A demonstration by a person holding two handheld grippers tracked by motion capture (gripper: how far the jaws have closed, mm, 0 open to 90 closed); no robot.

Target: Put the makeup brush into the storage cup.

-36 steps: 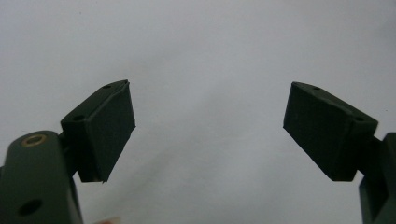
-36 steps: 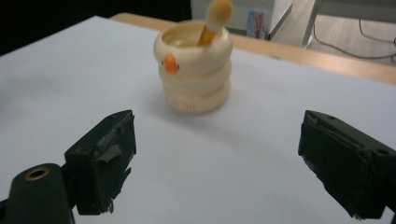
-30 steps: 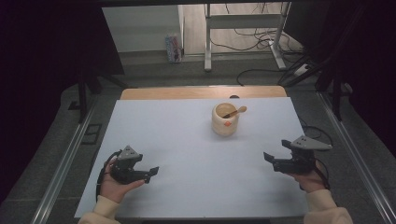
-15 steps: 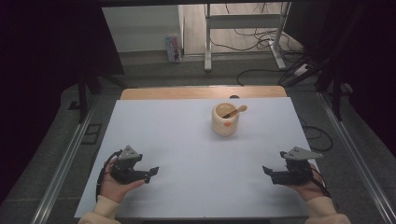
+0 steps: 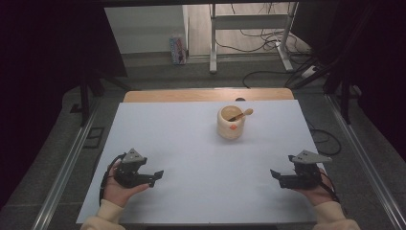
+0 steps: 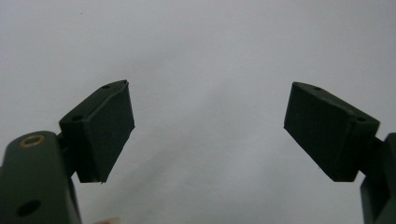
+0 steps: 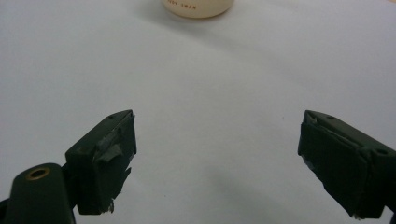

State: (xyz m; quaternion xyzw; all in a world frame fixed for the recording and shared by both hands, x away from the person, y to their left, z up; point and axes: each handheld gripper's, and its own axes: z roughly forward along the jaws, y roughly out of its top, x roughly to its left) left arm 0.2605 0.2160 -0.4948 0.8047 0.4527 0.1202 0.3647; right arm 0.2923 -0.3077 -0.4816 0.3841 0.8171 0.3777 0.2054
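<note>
A cream-coloured cup [image 5: 231, 123] with a wooden spoon [image 5: 241, 114] resting in it stands on the white table [image 5: 191, 143], right of centre and toward the back. Its base [image 7: 198, 8] shows at the top of the right gripper view. My left gripper [image 5: 157, 175] rests low at the front left, held in a hand, jaws wide apart with nothing between them [image 6: 208, 128]. At the front right my right gripper [image 5: 274, 176] is also open and empty [image 7: 217, 161], pointing toward the table's middle.
A wooden strip [image 5: 206, 94] borders the table's far edge. Metal rails [image 5: 64, 167] run along both sides. Behind the table are a floor with cables [image 5: 268, 38], a metal frame leg [image 5: 213, 36] and a small carton [image 5: 177, 49].
The right gripper has come down and nearer to the front edge of the table. The left gripper has barely shifted. The cup and spoon have not moved.
</note>
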